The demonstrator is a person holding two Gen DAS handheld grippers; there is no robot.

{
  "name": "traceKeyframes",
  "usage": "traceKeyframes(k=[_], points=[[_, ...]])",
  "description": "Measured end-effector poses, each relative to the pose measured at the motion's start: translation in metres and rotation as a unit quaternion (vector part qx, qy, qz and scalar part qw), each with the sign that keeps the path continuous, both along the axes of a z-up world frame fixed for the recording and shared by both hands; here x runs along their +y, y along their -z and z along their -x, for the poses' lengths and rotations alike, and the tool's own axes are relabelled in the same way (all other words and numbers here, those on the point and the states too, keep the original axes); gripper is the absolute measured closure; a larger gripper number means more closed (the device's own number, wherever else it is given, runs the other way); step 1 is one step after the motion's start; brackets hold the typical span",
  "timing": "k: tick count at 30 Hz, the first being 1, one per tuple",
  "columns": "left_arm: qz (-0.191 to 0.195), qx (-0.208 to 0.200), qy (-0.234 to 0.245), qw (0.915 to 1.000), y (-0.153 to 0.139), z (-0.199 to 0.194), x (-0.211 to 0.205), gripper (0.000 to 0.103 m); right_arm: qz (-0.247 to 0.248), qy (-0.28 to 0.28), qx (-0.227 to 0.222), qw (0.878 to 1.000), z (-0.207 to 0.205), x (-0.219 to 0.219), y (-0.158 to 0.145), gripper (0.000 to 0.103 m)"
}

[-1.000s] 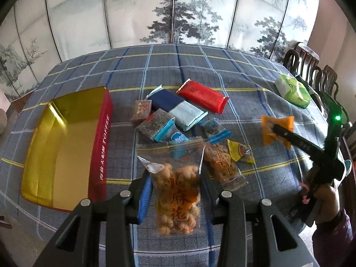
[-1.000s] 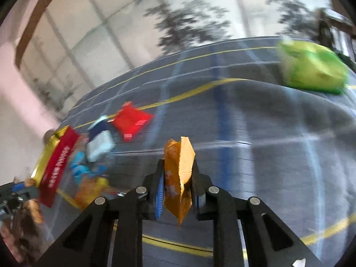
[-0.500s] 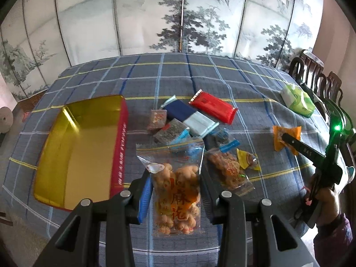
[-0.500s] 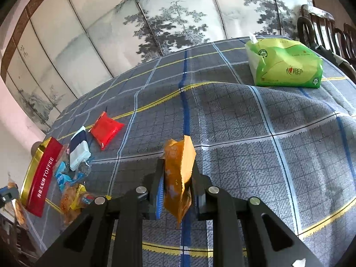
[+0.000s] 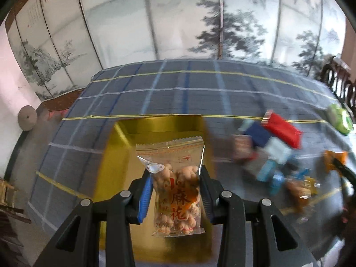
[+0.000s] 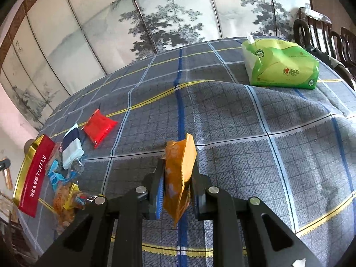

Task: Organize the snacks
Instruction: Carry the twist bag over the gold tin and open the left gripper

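Round table under a grey checked cloth with blue and yellow lines [image 6: 222,115], backed by a painted folding screen of ink trees [image 6: 169,17]. Near its left edge, a rectangular gold-lined tin with red sides lettered TOFFEE [image 6: 36,173]. Far right, a green plastic pack of tissues [image 6: 280,64]. Right of the tin, a loose cluster of small wrapped snacks [image 6: 66,169], among them a flat red foil packet [image 6: 99,126] and a navy-and-white pack [image 6: 71,148]. Over the tin's gold floor [image 5: 118,155], left gripper [image 5: 175,191] clamped on a clear bag of twisted fried dough with red characters [image 5: 178,191]. Above bare cloth, well apart from the tin, right gripper [image 6: 176,187] pinching a small orange foil sachet [image 6: 178,173].
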State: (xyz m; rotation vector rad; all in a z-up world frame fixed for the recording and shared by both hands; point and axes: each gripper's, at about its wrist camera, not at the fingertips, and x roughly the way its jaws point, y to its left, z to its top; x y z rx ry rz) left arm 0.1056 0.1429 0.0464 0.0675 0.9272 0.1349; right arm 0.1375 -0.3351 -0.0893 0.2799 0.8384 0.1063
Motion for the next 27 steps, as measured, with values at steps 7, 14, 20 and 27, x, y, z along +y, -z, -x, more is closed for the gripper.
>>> traceKeyframes(k=[7, 14, 20, 27], points=[[-0.017, 0.046, -0.021, 0.9986, 0.034, -0.052, 0.052, 0.064, 0.006, 0.005, 0.001, 1.000, 0.001, 0.002, -0.001, 0.085], [-0.045, 0.072, -0.017, 0.9962, 0.056, -0.083, 0.061, 0.063, 0.008, 0.006, 0.001, 1.000, 0.001, 0.004, -0.001, 0.085], [-0.060, 0.070, -0.036, 0.9951, 0.063, -0.099, 0.070, 0.055, 0.011, 0.007, 0.001, 1.000, 0.001, 0.003, -0.001, 0.085], [-0.046, 0.036, -0.052, 0.9969, 0.046, -0.088, 0.082, 0.045, 0.012, 0.008, 0.001, 1.000, 0.002, 0.002, -0.001, 0.085]])
